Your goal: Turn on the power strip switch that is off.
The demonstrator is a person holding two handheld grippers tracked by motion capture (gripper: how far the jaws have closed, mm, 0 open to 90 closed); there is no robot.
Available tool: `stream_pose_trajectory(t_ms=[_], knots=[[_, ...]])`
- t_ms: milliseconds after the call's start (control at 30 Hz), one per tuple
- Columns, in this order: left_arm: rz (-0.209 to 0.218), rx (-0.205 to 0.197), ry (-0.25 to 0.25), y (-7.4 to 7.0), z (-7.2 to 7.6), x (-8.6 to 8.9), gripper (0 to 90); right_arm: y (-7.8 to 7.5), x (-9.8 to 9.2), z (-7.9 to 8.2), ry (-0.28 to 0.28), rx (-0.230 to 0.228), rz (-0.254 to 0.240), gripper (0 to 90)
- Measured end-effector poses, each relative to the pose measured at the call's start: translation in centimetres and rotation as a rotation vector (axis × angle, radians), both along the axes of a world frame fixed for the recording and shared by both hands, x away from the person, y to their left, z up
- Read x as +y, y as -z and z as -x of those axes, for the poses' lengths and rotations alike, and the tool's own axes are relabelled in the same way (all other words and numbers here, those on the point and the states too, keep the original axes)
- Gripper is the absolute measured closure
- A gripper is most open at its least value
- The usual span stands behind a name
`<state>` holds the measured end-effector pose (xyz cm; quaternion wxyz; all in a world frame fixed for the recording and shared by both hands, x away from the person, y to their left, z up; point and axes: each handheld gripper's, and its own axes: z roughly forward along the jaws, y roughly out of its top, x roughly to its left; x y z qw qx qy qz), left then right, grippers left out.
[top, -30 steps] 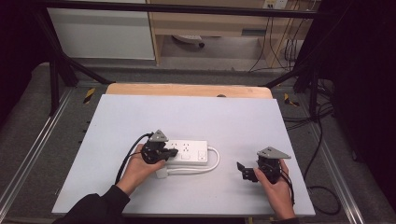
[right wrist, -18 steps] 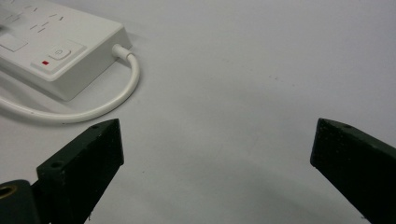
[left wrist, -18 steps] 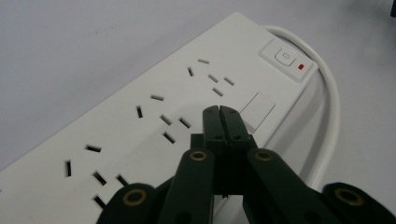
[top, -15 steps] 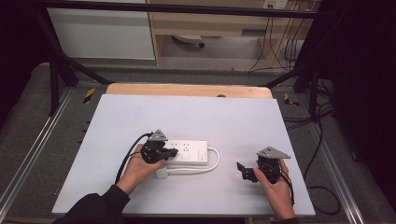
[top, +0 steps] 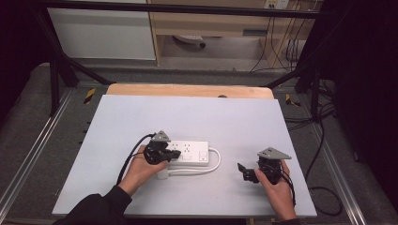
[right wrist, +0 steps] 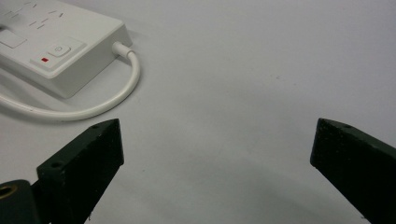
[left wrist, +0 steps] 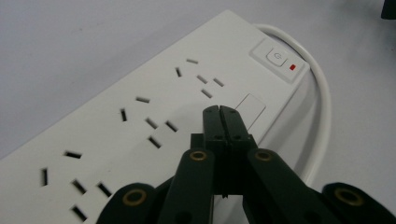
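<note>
Your left claw (left wrist: 219, 111) has its jaws pressed together, empty, tips just over the white power strip (top: 188, 152) near its switch (left wrist: 277, 57). Your right claw (top: 247, 172) stands wide, holding nothing, the strip's cord (right wrist: 116, 100) lying on the desk (top: 244, 122) just beyond it.

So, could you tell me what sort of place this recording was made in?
Probably a lab or workshop recording station: a pale grey table framed by black struts, cables trailing to wall sockets behind, and a person working handheld grippers around a white power strip.
</note>
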<state>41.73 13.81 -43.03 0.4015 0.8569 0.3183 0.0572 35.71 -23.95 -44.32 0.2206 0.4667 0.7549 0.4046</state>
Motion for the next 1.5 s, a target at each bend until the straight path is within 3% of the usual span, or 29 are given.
stream_pose_trajectory(t_ms=[67,200,400,733,1000,1233,1500], knots=[[-0.018,-0.01,-0.004,-0.1,0.0,-0.2,90.0,0.0,0.0,0.0,0.0,-0.001,0.003,3.0],[0.004,0.01,-0.011,0.0,-0.3,-0.1,90.0,0.0,-0.1,0.0,0.0,-0.001,0.003,3.0],[-0.014,-0.034,-0.004,-0.1,-0.1,-0.2,90.0,-0.1,0.0,0.0,-0.002,0.0,0.003,3.1],[0.033,-0.083,-0.05,-1.0,0.1,0.5,90.0,0.0,0.0,0.0,0.0,0.0,0.006,3.1],[0.057,-0.11,-0.089,-1.4,-0.1,0.9,74.1,0.0,0.1,0.0,-0.003,0.002,0.007,3.0],[0.059,-0.129,-0.133,-1.7,-0.2,0.7,42.5,0.1,0.1,0.0,-0.008,0.004,0.009,3.1],[0.122,-0.141,-0.171,-2.0,-0.3,0.9,16.3,0.0,0.2,0.0,-0.008,0.001,0.009,3.0]])
